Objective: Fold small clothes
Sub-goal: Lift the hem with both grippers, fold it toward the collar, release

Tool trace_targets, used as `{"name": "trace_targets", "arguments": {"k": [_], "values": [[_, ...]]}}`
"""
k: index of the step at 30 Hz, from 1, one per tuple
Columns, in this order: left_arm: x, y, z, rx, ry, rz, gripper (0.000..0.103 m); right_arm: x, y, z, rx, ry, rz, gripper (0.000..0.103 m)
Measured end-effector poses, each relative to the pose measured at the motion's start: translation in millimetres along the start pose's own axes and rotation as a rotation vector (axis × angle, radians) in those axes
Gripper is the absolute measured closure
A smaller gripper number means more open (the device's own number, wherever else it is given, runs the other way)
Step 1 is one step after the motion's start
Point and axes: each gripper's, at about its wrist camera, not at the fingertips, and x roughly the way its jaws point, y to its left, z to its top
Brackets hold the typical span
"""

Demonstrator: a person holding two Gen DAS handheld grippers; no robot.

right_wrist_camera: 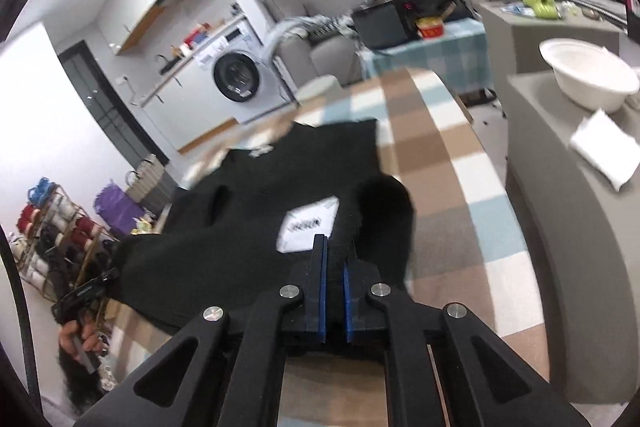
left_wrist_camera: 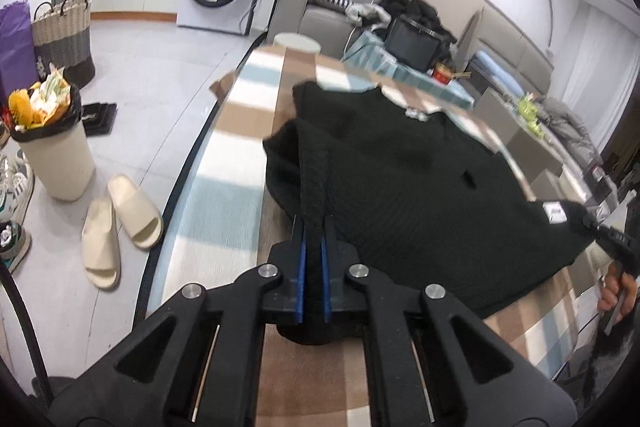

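Two grippers (left_wrist_camera: 314, 227) (right_wrist_camera: 336, 251), one black garment (left_wrist_camera: 400, 163).

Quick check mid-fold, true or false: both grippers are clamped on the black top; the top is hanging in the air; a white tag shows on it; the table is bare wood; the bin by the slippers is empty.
1. Both the left gripper and the right gripper are clamped on the black top. True.
2. The top hangs in the air. False: most of it lies on the table.
3. A white tag shows on the top. True.
4. The table is bare wood. False: a checked cloth covers it.
5. The bin is empty. False: it is heaped with rubbish.
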Motion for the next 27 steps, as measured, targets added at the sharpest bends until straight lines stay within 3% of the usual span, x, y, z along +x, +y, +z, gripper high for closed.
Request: {"name": "trace_targets", "arguments": {"k": [3, 6, 7, 10, 11, 12, 14, 15, 17, 20, 27], "values": [[6, 5, 11, -0.017, -0.013, 0.018, 0.1, 3, 2, -8, -0.005, 0.019, -0.053, 0.097], [31, 15, 11, -0.057, 0.05, 0.038, 0.099, 28, -8, -26, -0.012, 0.121, -0.183, 0.093], [37, 18, 9, -0.075, 0.073, 0.041, 0.099, 35, -11, -31, -0.01, 0.156, -0.179, 0.092], [45, 20, -1, -0.08, 0.109, 0.014, 0.098, 38, -15, -41, -0.039, 0.187, -0.173, 0.073], [47, 20, -3, -0.076, 0.108, 0.016, 0.094, 36, -17, -41, -0.048, 0.17, -0.177, 0.065], [50, 19, -5, -0.072, 0.108, 0.022, 0.083, 36, -18, -41, -0.045, 0.163, -0.173, 0.062], [56, 17, -6, -0.066, 0.121, 0.013, 0.066, 44, -24, -38, -0.021, 0.169, -0.153, 0.062], [61, 14, -6, -0.059, 0.129, 0.008, 0.062, 48, -26, -36, -0.017, 0.169, -0.152, 0.062], [71, 6, -7, -0.032, 0.138, 0.015, 0.062, 61, -26, -34, -0.026, 0.173, -0.148, 0.062], [82, -5, -11, 0.008, 0.155, 0.033, 0.075, 80, -26, -34, -0.033, 0.195, -0.169, 0.067], [73, -17, -21, 0.07, 0.155, 0.055, 0.084, 73, -22, -42, -0.072, 0.21, -0.136, 0.071]]}}
